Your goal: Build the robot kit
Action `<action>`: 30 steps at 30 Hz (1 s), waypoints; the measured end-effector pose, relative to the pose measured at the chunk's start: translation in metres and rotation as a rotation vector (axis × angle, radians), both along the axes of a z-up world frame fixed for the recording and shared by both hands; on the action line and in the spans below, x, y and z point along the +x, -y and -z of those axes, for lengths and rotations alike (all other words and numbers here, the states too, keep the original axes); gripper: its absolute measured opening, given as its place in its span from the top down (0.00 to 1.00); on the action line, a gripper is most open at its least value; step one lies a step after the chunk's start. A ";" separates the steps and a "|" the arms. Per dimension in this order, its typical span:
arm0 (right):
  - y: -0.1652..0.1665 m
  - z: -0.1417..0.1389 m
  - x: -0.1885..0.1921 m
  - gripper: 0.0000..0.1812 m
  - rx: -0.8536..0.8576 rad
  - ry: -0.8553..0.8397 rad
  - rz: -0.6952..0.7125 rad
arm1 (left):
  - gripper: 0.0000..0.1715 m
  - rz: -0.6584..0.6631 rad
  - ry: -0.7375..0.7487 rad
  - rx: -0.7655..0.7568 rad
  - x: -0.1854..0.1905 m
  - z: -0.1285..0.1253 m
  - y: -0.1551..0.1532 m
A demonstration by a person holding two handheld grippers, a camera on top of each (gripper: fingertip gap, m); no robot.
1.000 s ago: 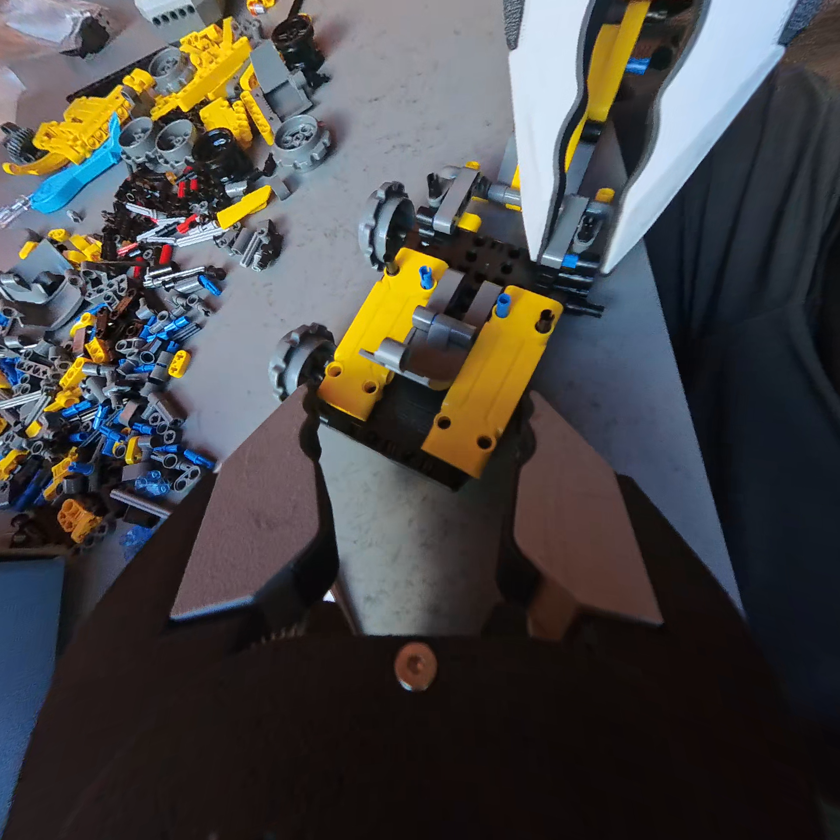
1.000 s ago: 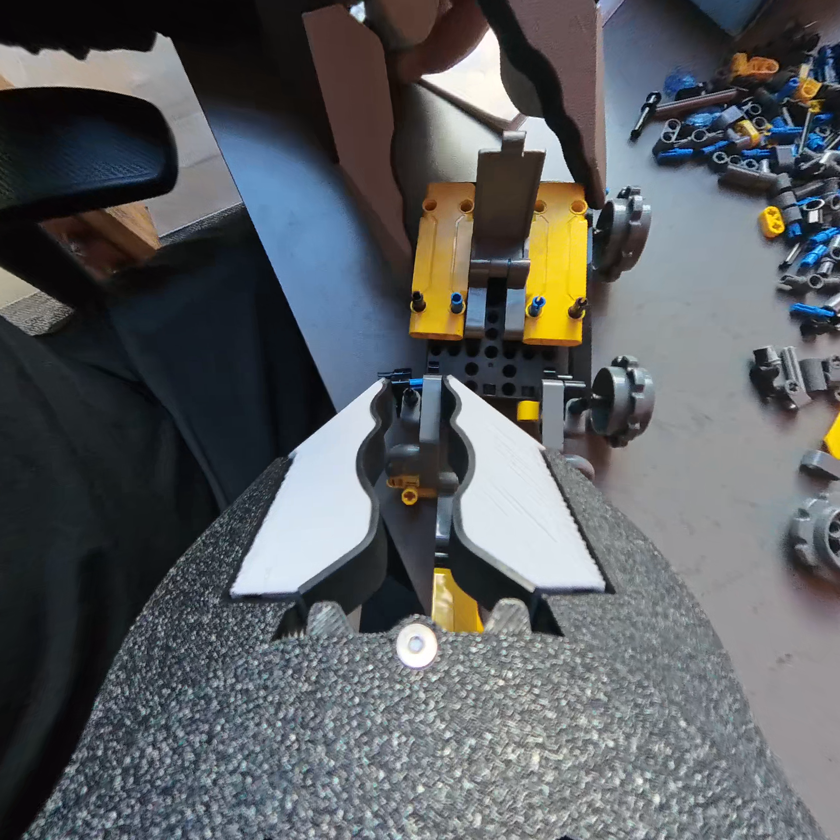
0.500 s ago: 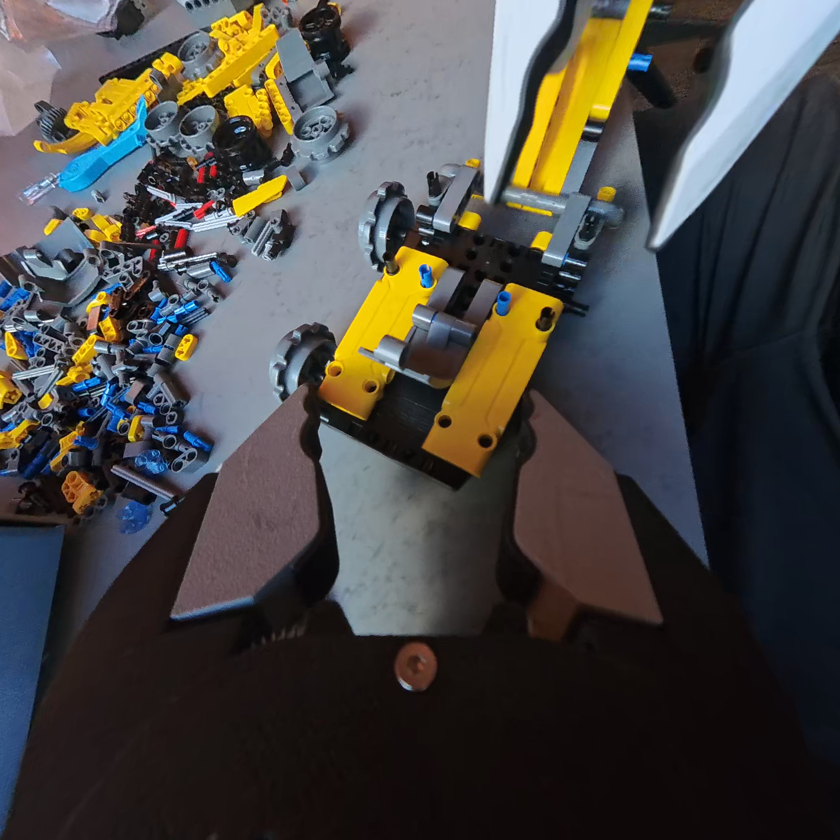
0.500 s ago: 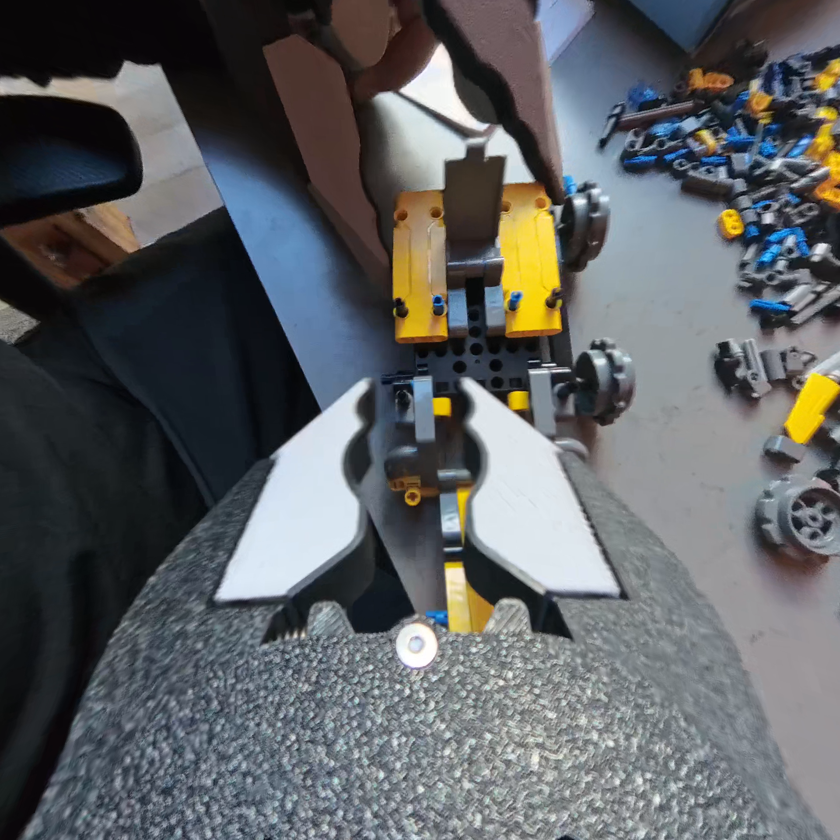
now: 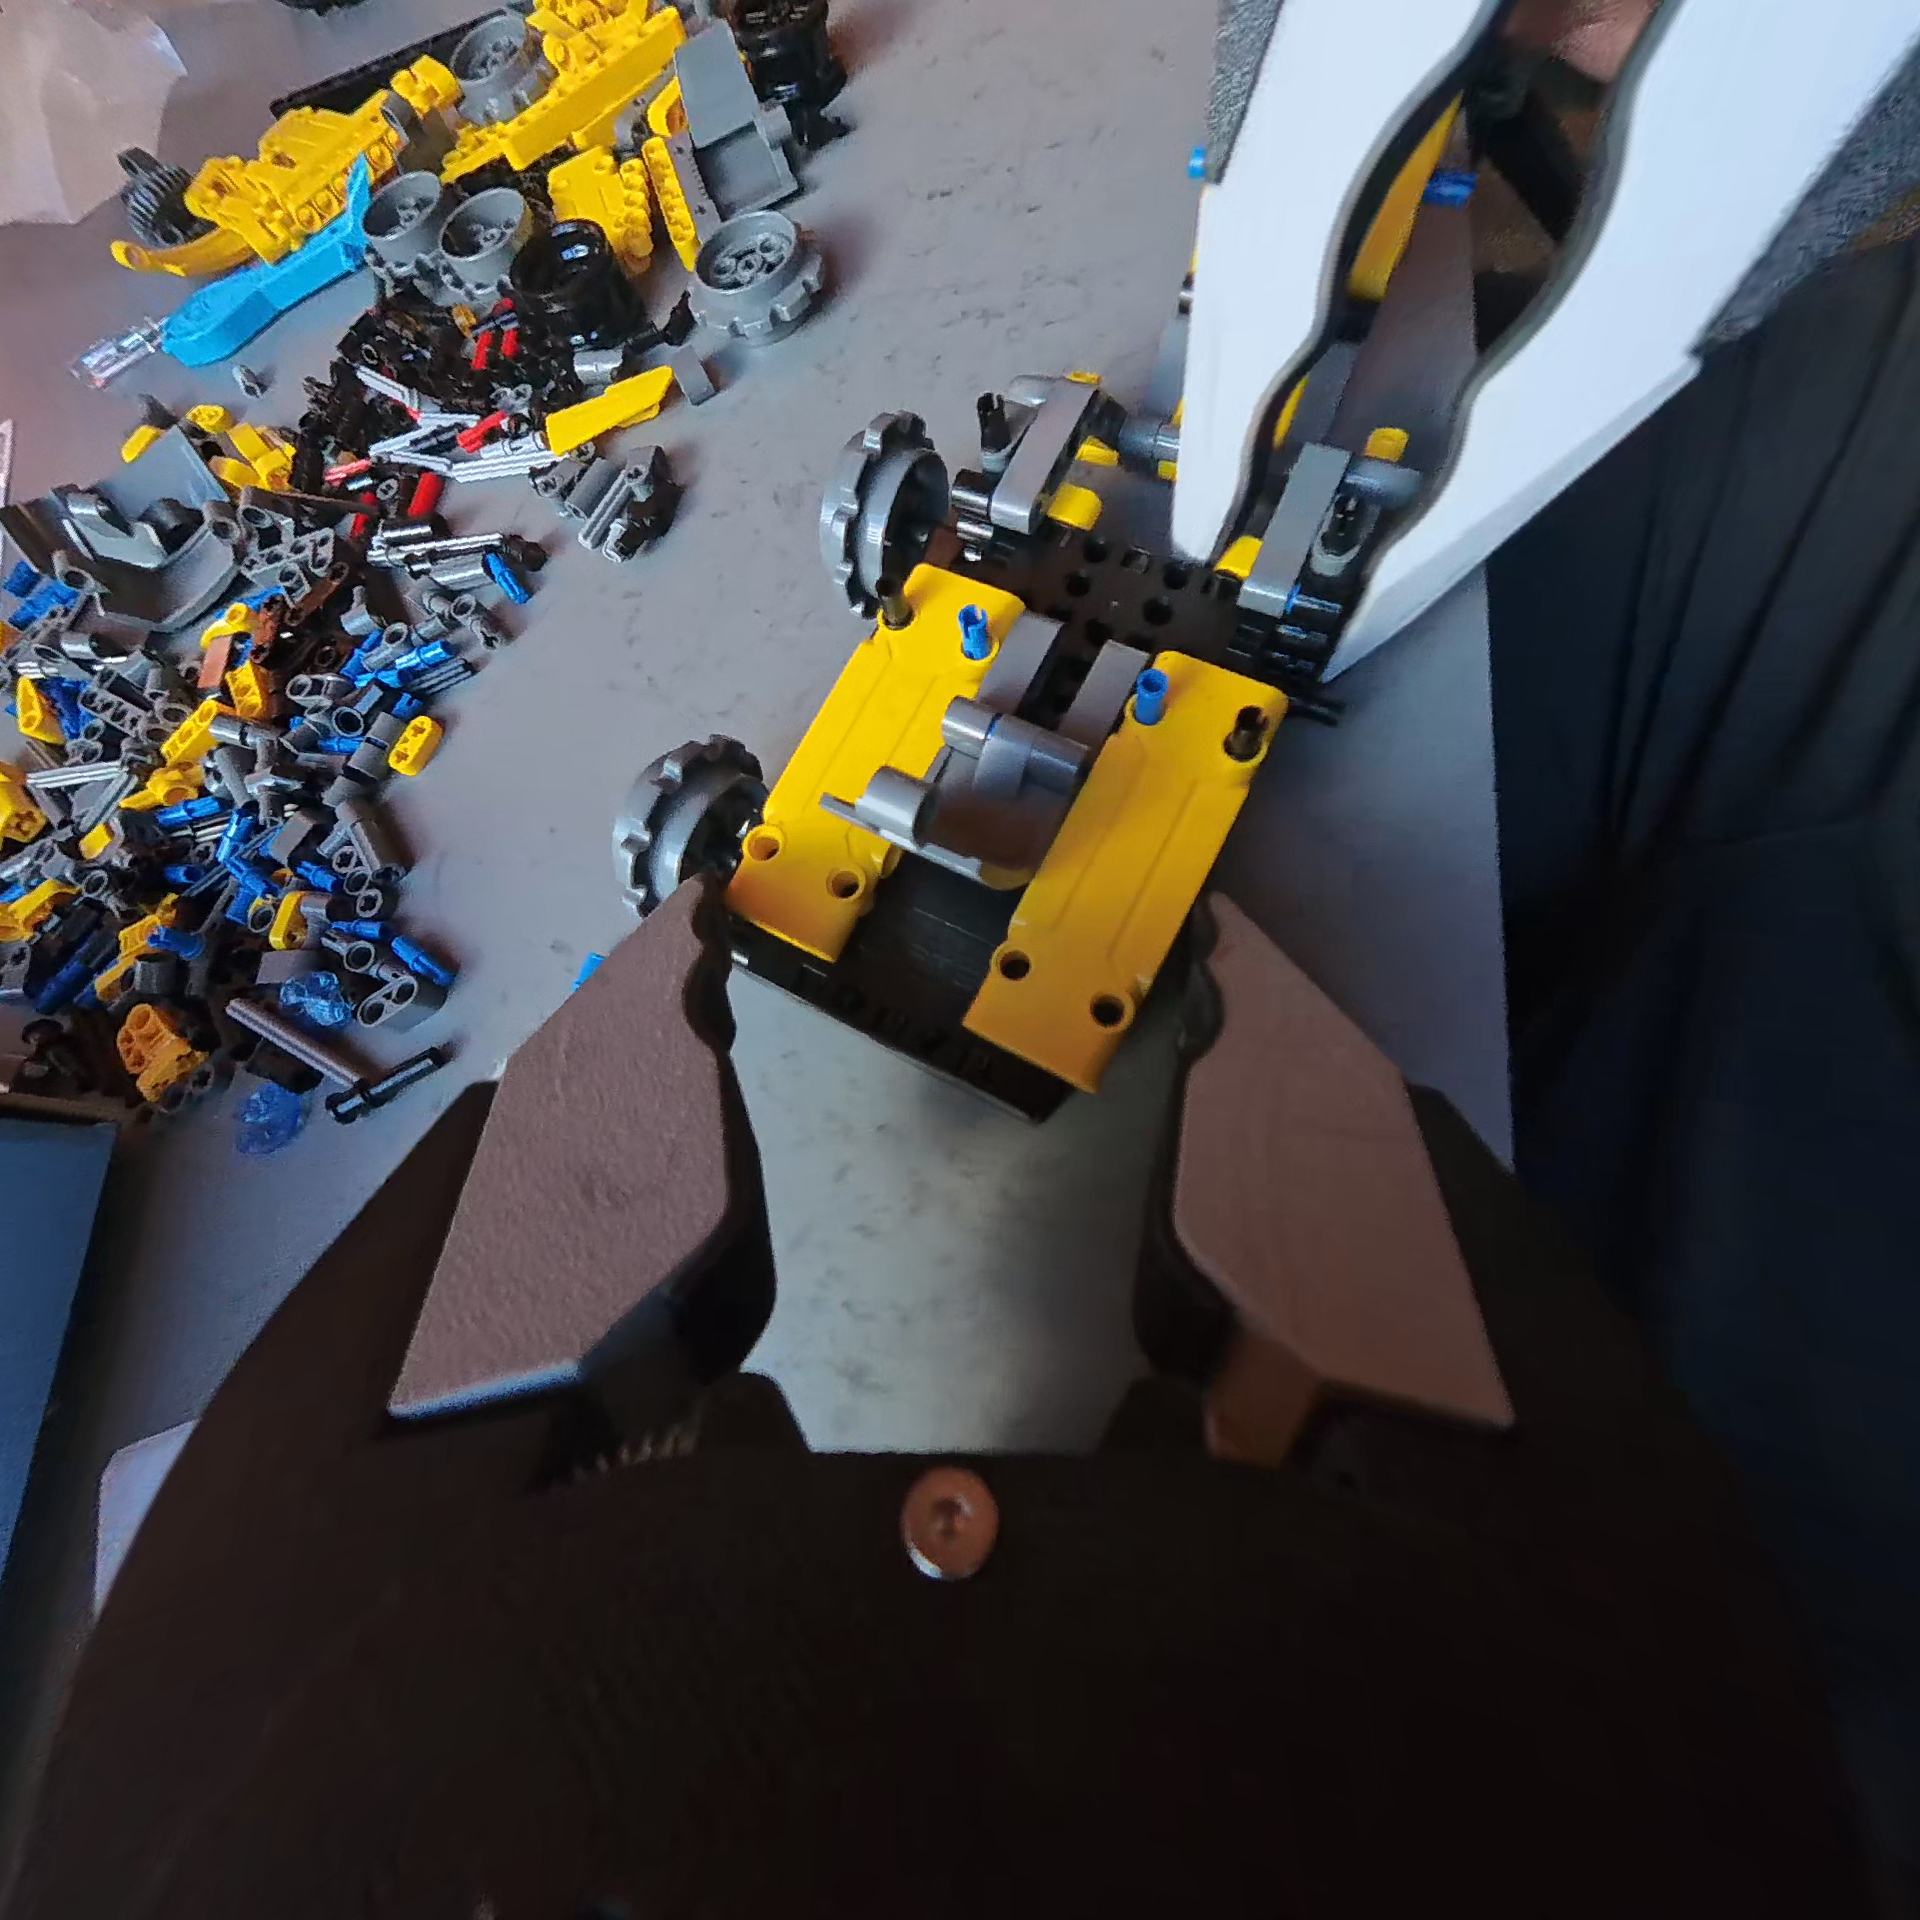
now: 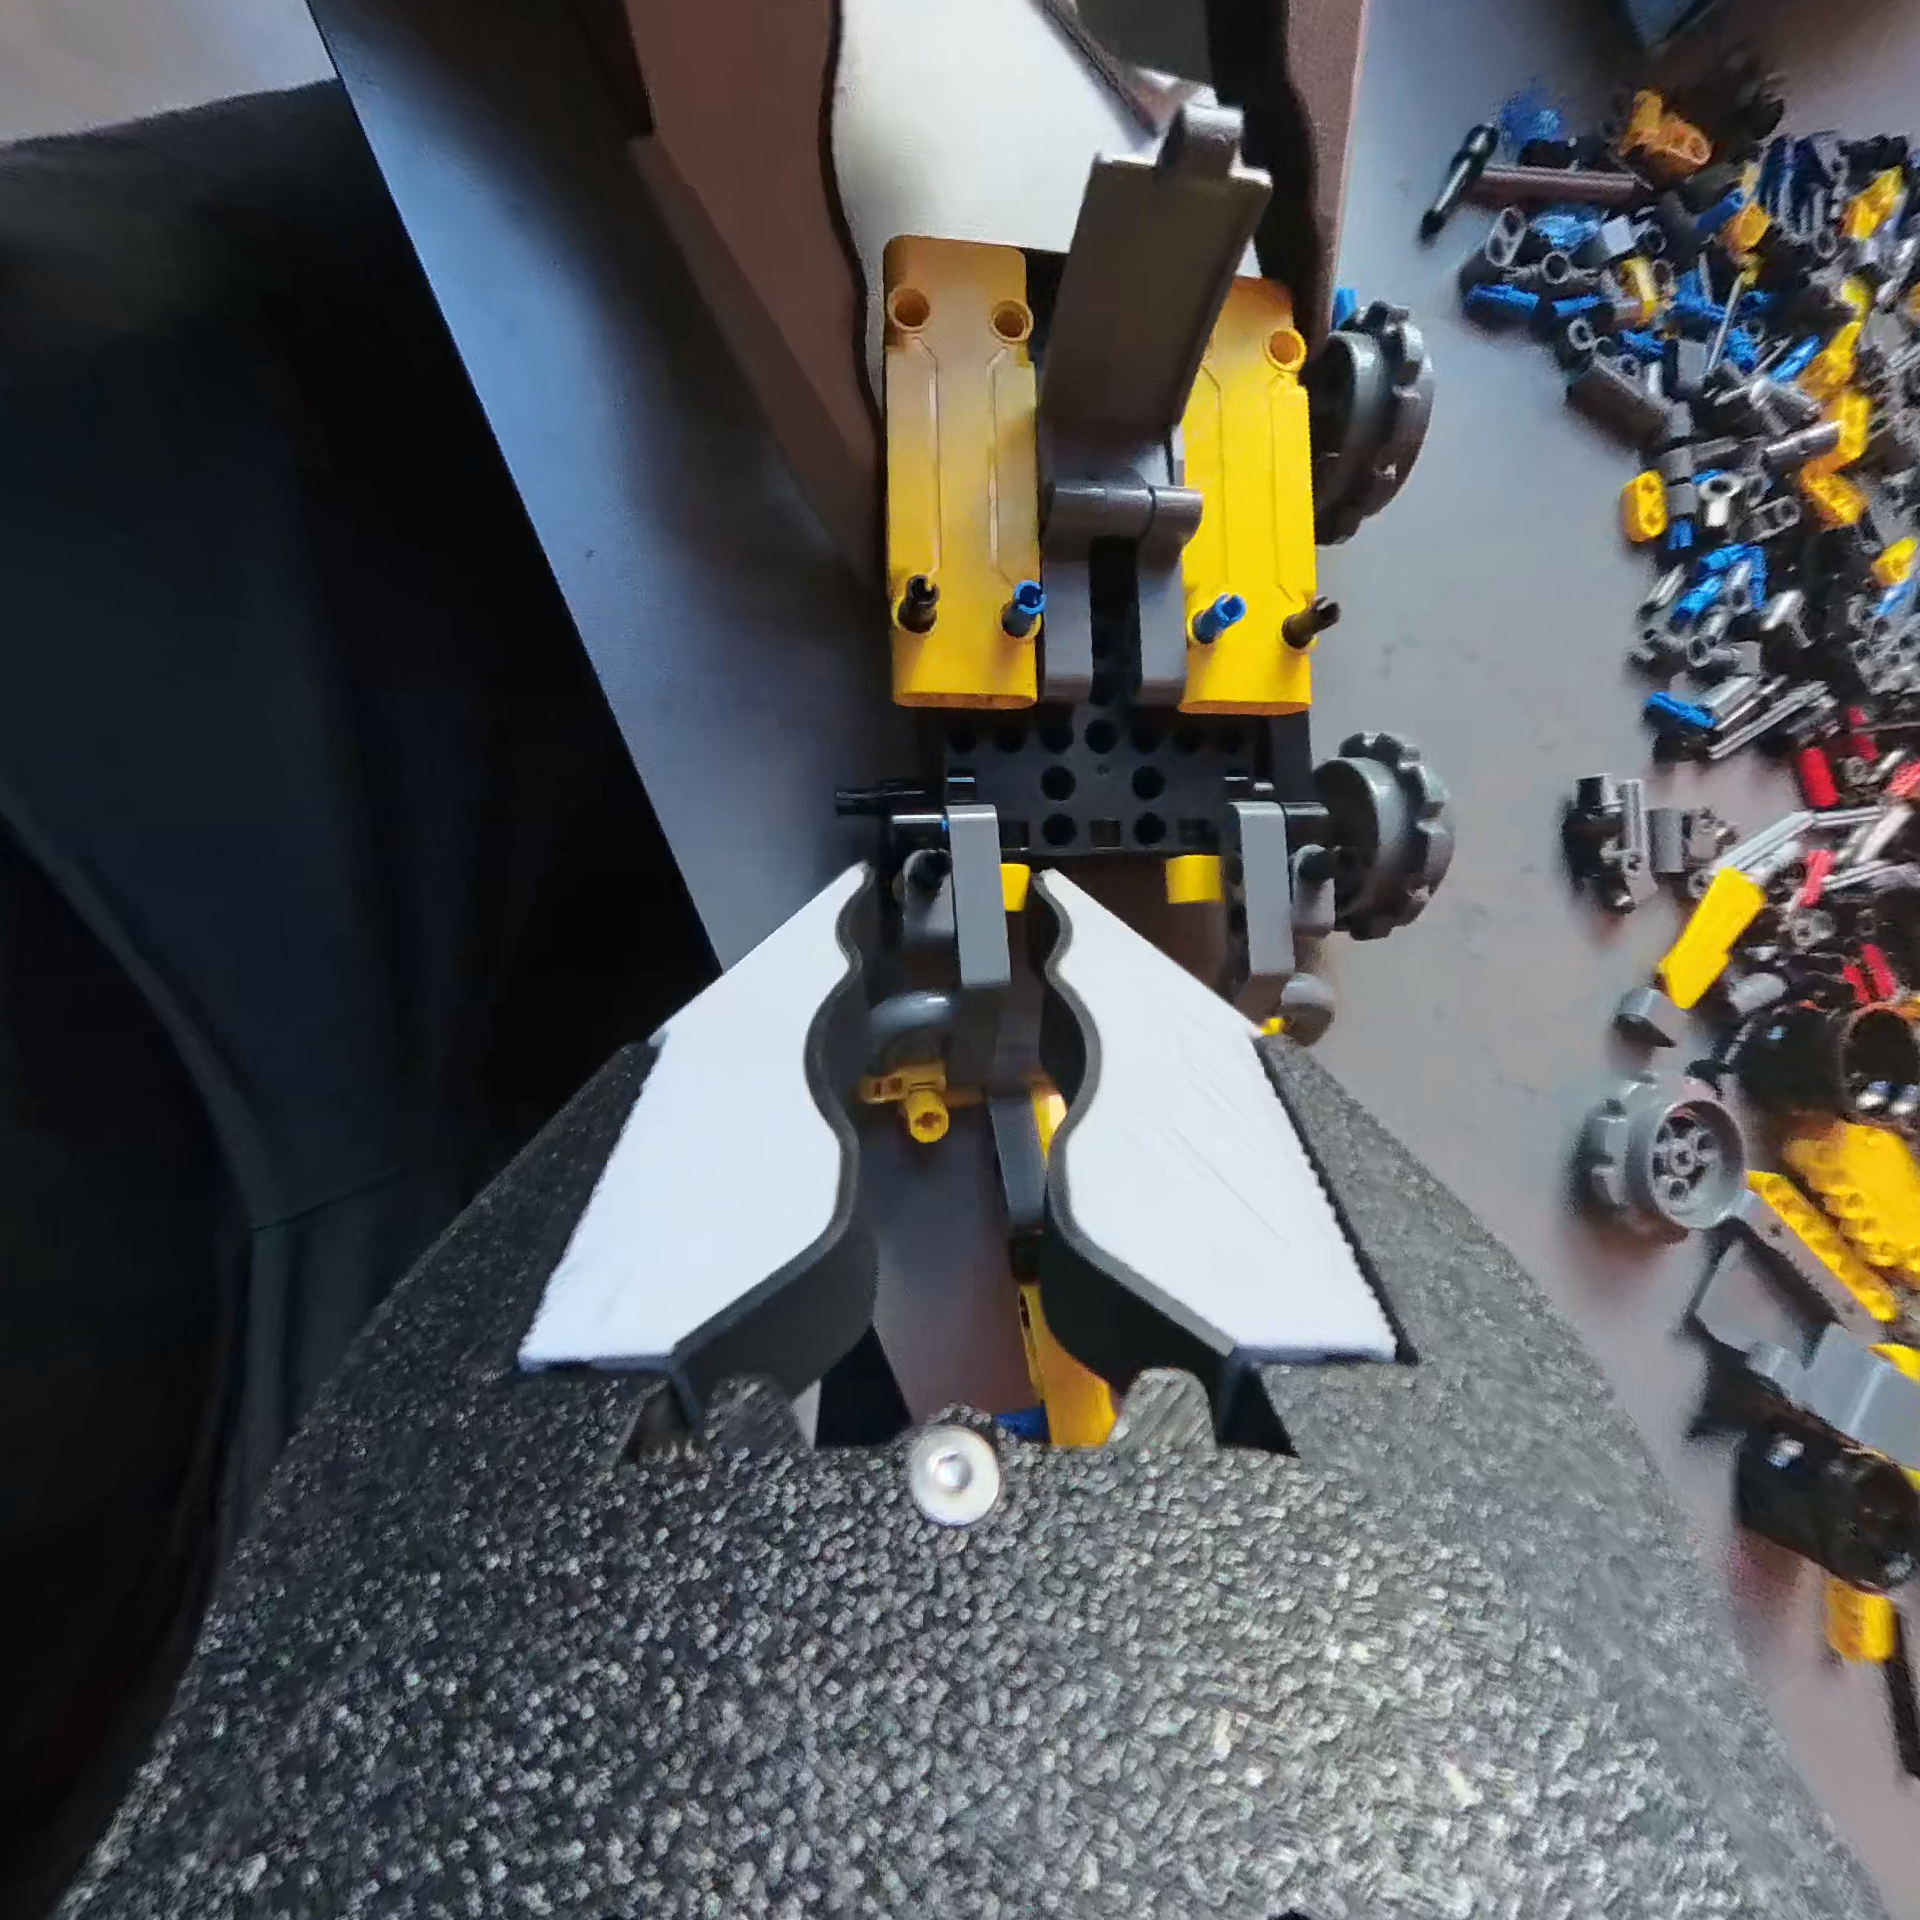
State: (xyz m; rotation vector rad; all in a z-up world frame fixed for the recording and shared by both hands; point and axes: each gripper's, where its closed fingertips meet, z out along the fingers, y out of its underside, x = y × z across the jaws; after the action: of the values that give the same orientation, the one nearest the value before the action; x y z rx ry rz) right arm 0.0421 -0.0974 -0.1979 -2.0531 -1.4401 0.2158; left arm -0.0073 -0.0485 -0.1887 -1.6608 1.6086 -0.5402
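Note:
A yellow and black brick vehicle model [image 5: 1122,831] with grey toothed wheels lies on the grey table near its edge; it also shows in the right wrist view [image 6: 956,468]. My left gripper [image 5: 945,914], with brown fingers, is shut on the model's rear end across its width. My right gripper [image 6: 954,878], with white fingers, is closed around the grey and yellow arm [image 6: 977,914] at the model's front. The right gripper [image 5: 1278,603] shows at the top of the left wrist view. The left gripper's fingers [image 6: 727,156] show at the top of the right wrist view.
A wide pile of loose small bricks [image 5: 260,779] covers the table beside the model and shows in the right wrist view [image 6: 1714,468]. A loose grey wheel hub [image 5: 753,275] lies there. A person's dark clothing [image 5: 1714,831] is just past the table edge. A dark blue box [image 5: 42,1247] sits at the left. The loose grey wheel hub [image 5: 753,275] sits 15 cm or so from the ends of my right fingers. My right wrist view [image 6: 1671,1134] looks at it from another angle.
The right gripper opened about half a second ago, then narrowed again around the model's front arm. The left gripper kept its hold on the model. The model has barely moved.

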 end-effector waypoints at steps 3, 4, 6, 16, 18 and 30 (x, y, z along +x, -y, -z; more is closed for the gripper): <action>0.000 0.001 0.001 0.87 -0.079 -0.057 0.020 | 0.50 -0.026 -0.002 0.001 0.001 0.000 0.000; -0.001 0.001 0.002 0.87 -0.077 -0.059 0.017 | 0.50 -0.037 -0.002 0.000 0.001 0.000 -0.001; -0.002 0.001 0.002 0.87 -0.077 -0.073 0.038 | 0.50 -0.065 -0.002 -0.005 0.002 0.000 -0.001; 0.025 -0.078 0.062 0.62 0.102 -0.296 0.104 | 0.42 -0.196 0.065 -0.052 -0.014 -0.034 0.017; 0.032 -0.075 0.100 0.61 0.092 -0.307 0.145 | 0.42 -0.221 0.048 -0.086 -0.029 -0.035 0.027; 0.027 -0.026 0.111 0.59 -0.361 -0.723 0.221 | 0.49 -0.298 0.006 -0.315 0.000 0.002 0.038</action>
State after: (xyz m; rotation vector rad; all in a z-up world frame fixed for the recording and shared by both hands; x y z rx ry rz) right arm 0.1533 -0.1247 -0.1721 -2.0591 -0.7586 1.0634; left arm -0.0068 -0.0860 -0.1907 -2.0841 1.2857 -0.6672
